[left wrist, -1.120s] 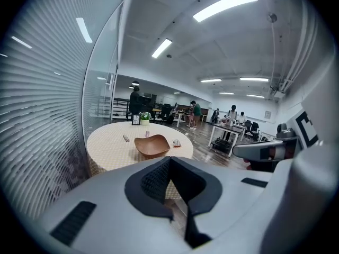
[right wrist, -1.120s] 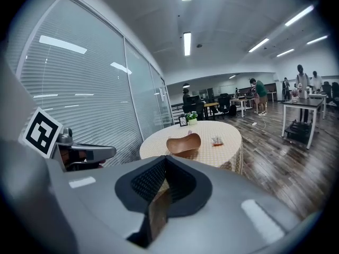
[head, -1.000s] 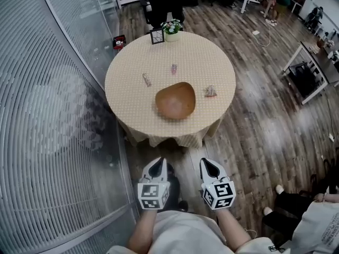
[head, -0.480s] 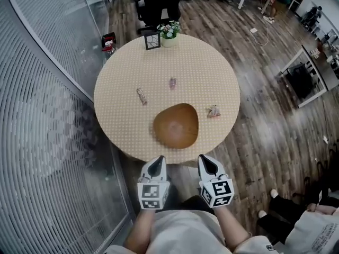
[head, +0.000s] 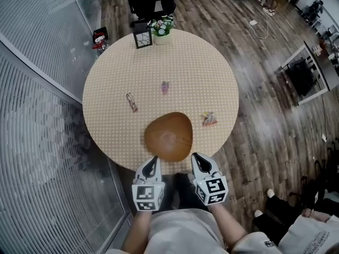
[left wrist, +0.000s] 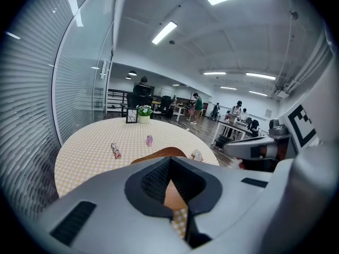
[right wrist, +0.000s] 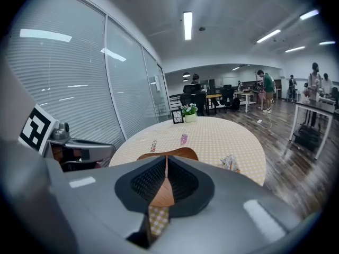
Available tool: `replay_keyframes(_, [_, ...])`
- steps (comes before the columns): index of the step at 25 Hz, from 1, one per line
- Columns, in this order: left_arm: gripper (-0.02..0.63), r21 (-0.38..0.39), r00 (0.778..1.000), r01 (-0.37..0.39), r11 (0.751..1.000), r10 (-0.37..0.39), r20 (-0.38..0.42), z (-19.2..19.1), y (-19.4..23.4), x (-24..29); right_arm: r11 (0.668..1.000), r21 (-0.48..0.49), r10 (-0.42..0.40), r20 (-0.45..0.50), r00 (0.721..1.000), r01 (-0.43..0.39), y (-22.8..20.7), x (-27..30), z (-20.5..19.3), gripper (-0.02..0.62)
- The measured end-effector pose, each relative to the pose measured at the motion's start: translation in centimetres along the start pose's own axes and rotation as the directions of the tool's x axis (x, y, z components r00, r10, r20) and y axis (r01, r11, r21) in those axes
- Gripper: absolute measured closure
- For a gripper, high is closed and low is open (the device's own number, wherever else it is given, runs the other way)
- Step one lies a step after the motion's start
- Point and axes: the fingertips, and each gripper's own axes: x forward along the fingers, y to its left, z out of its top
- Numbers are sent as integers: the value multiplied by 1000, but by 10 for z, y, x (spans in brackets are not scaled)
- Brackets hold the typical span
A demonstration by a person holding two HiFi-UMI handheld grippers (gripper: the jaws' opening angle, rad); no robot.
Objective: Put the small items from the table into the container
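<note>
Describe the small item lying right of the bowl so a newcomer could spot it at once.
Find the round table with the checked cloth, then the brown wooden bowl at its near edge. Just right of the bowl, not touching it, lies a crumpled wrapper: wide and rumpled, unlike the slim stick and the small pink piece farther left.

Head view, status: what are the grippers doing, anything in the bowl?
Left gripper, right gripper shut, empty, at table edge. Wooden bowl empty; stick wrapper, pink packet, crumpled packet lie outside it. Nothing blocking.
</note>
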Motion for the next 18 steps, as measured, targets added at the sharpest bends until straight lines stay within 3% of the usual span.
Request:
replay_keyframes(4, [600, -33, 999, -39, 999, 39, -5, 8, 1, 14, 1000, -18, 1, -18, 1000, -2, -36, 32, 3, 574])
replay_keyframes(7, [600, -60, 998, -66, 996, 66, -10, 13, -1, 23, 999, -31, -16, -69, 998, 13, -75, 58, -7, 512])
replay_keyframes(13, [600, -89, 992, -119, 989, 115, -47, 11, 4, 36, 993, -64, -103, -145, 984, 95, -155, 109, -24, 373])
replay_keyframes(18, [600, -104, 985, -164, 981, 157, -74, 2, 7, 43, 981, -106, -179, -210, 961, 160, -211, 143, -40, 324])
